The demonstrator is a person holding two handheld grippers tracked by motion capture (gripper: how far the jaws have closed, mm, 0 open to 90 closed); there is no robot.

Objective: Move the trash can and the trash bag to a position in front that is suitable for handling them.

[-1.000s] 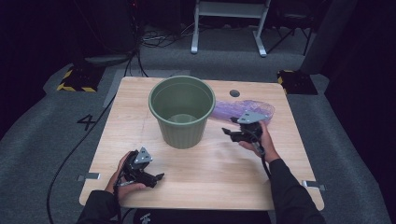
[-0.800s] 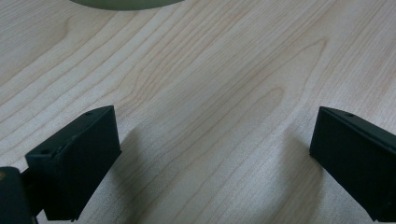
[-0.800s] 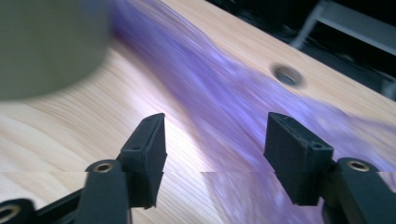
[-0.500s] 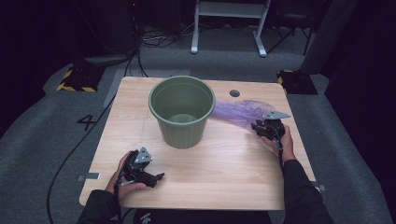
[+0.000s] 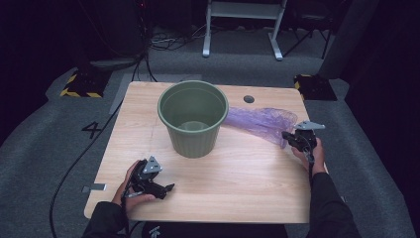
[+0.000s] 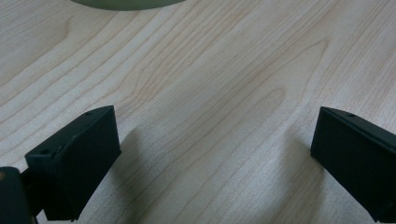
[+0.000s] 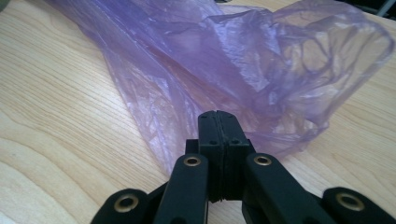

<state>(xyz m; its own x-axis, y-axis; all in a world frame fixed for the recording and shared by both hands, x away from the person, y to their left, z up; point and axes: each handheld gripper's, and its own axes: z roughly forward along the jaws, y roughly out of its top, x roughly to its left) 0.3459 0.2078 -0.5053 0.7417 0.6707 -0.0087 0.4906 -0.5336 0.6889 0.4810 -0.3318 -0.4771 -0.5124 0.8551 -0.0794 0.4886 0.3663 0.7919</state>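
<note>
My right gripper (image 5: 288,136) has just closed its jaws on the purple bag (image 5: 262,121) — its length runs from them far-left toward the green bucket (image 5: 193,119).

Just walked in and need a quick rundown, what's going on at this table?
A person works two handheld grippers at a wooden table. The right gripper has just closed its jaws on the edge of a thin purple plastic bag lying beside a green plastic bucket. The left gripper rests open near the table's front.
</note>
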